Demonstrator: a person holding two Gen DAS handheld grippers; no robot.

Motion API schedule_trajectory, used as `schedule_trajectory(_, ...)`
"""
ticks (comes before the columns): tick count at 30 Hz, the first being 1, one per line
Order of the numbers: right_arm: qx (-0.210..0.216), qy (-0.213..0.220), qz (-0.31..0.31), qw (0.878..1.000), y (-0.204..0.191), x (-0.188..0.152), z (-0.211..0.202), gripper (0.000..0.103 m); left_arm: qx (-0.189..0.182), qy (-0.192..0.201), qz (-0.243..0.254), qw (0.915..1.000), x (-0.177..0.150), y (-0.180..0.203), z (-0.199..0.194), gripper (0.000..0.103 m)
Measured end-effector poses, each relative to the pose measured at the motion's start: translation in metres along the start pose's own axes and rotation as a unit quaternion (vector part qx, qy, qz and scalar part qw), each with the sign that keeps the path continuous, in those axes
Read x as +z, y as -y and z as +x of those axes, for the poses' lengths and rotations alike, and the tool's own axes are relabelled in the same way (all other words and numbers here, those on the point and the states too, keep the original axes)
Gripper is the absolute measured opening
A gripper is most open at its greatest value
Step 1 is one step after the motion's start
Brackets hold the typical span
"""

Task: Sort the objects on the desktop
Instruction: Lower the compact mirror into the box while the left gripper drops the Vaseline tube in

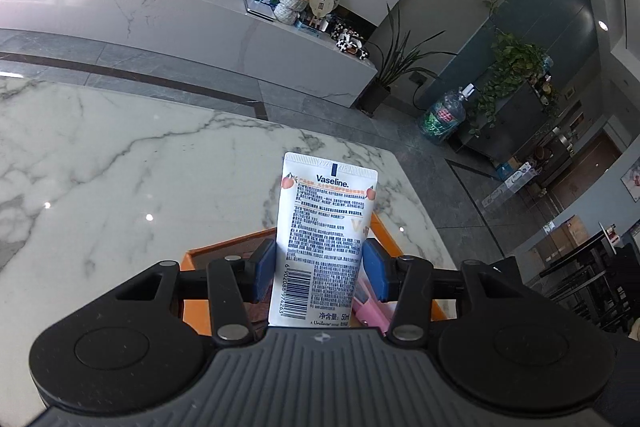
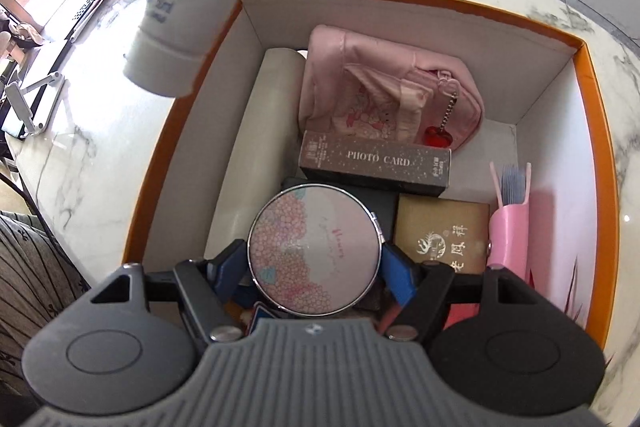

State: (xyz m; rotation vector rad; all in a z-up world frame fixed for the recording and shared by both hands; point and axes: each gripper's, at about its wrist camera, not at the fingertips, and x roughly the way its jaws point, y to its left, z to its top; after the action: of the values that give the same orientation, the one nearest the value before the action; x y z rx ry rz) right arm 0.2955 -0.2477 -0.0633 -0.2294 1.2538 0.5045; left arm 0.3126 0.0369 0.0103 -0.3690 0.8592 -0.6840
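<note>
Marble tabletop (image 1: pixel 120 155) under orange box (image 2: pixel 592 75); left hand-held gripper (image 1: pixel 320 267) clamping tube (image 1: pixel 324 227), right one (image 2: pixel 316 273) clamping compact (image 2: pixel 314 251).

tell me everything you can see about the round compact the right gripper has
The round compact is a flat disc with a thin silvery rim. Its lid looks smooth, pale pink, printed with clustered pink blossoms, a couple of pale blue ones and faint script. It faces the camera, closed as far as shows, and the right gripper has its blue jaws pressed on opposite edges. It hangs inside the orange-rimmed box, above a dark box; contact below is unclear.
</note>
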Motion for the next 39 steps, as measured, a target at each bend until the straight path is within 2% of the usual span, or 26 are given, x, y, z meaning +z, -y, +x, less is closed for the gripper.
schedule_trajectory(6, 0.030, 0.006, 0.052, 0.998, 0.019, -0.007, 0.002, 0.074, -0.050, -0.026, 0.027, 0.9981, -0.006, 0.016, 0.046, 0.055)
schedule_trajectory(8, 0.035, 0.030, 0.060, 0.997, 0.024, -0.013, -0.008, 0.075, -0.052, -0.031, 0.044, 0.9972, -0.008, 0.022, 0.057, 0.055)
schedule_trajectory(10, 0.040, 0.058, 0.051, 0.996, 0.027, -0.021, -0.026, 0.090, -0.051, -0.034, 0.056, 0.9965, -0.008, 0.027, 0.068, 0.055)
schedule_trajectory(14, 0.056, 0.084, 0.053, 0.993, 0.041, -0.044, -0.063, 0.090, -0.054, -0.038, 0.064, 0.9957, -0.006, 0.033, 0.090, 0.055)
schedule_trajectory(19, 0.087, 0.100, 0.067, 0.989, 0.057, -0.073, -0.092, 0.090, -0.058, -0.016, 0.083, 0.9947, -0.011, 0.038, 0.107, 0.055)
schedule_trajectory(23, 0.096, 0.104, 0.069, 0.988, 0.056, -0.072, -0.094, 0.090, -0.042, -0.020, 0.108, 0.9931, -0.017, 0.043, 0.121, 0.055)
schedule_trajectory(28, 0.113, 0.103, 0.078, 0.985, 0.059, -0.077, -0.091, 0.090, -0.029, -0.003, 0.139, 0.9899, -0.019, 0.047, 0.125, 0.056)
schedule_trajectory(35, 0.119, 0.086, 0.092, 0.985, 0.061, -0.078, -0.081, 0.090, -0.007, -0.026, 0.185, 0.9823, -0.022, 0.060, 0.125, 0.057)
schedule_trajectory(39, 0.117, 0.081, 0.094, 0.985, 0.063, -0.079, -0.074, 0.090, -0.002, -0.045, 0.180, 0.9827, -0.020, 0.060, 0.121, 0.068)
